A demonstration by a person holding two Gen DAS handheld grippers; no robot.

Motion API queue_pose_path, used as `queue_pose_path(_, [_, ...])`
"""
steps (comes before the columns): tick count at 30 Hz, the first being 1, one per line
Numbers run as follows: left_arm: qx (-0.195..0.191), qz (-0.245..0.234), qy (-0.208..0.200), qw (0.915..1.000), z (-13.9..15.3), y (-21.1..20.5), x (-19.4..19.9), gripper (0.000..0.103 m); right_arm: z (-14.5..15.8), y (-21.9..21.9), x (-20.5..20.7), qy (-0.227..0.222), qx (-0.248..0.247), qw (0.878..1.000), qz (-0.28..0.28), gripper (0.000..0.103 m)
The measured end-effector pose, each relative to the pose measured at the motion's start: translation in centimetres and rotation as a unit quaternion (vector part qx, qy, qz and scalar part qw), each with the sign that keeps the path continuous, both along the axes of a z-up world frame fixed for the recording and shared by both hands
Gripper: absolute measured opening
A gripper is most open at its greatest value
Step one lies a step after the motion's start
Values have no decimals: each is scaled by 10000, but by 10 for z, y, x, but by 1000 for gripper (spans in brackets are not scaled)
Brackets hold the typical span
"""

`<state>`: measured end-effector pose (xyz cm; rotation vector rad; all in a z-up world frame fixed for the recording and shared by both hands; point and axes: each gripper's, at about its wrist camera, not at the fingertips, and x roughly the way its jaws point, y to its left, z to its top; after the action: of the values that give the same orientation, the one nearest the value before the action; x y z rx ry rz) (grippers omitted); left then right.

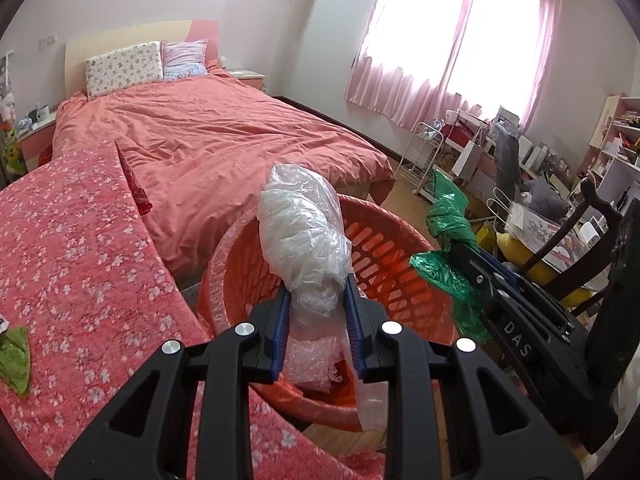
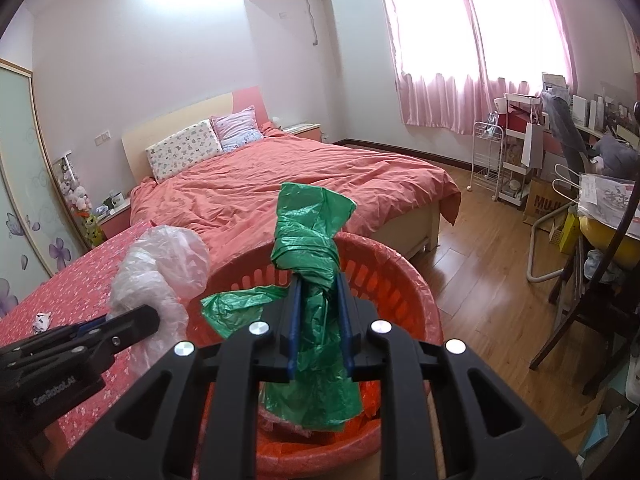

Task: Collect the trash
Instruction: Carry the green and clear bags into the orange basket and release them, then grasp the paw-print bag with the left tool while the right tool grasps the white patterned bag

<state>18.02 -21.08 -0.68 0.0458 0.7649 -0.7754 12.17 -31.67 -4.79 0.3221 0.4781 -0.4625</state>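
Note:
My left gripper [image 1: 317, 286] is shut on a crumpled clear plastic bag [image 1: 304, 224] and holds it just above the round orange basket [image 1: 384, 248]. To its right, my right gripper [image 2: 318, 280] is shut on a knotted green plastic bag [image 2: 308, 224], whose tail hangs down into the same basket [image 2: 400, 272]. The right wrist view also catches the left gripper [image 2: 154, 314] and the clear bag [image 2: 164, 264] at the left. In the left wrist view the right gripper [image 1: 460, 248] and the green bag [image 1: 444, 216] are at the right. Bubble wrap [image 1: 316, 356] lies in the basket's bottom.
A table with a red floral cloth [image 1: 80, 260] stands left of the basket, with a green scrap [image 1: 16, 356] and a crumpled white paper [image 2: 42, 320] on it. The bed [image 2: 300, 176] lies behind. A dark wooden chair [image 2: 592, 300] and cluttered shelves stand at the right, on the wooden floor.

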Motion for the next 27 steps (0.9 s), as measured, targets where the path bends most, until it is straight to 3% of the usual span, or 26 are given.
queue_pose_path(4, [36,120,86,9999,-5,0,6,33,-3,-4,8,18,96,9999,40,25])
queue_pose_path(8, [94,247,178,9995,-10,5,10,48,-7,-6,11,47,150,9999,41,40])
queue_pose_path(12, [184,466,247,9984,-14,22,13,55,-8,-2,6,24,96,9999,-28,64])
queue_pose_path(15, [295,700,189,9969,-14,37,15,63,-6,5,3,13,-36,10000,-52,73])
queue_pose_path(20, [447,1135,75,9925,-11,80,21,69,-2,17,5,30,-96,9999,97,74])
queue_pose_path(27, [643,1976,-23,9782,-7,163,29,69,3,51,14,67,-120,9986,520,74])
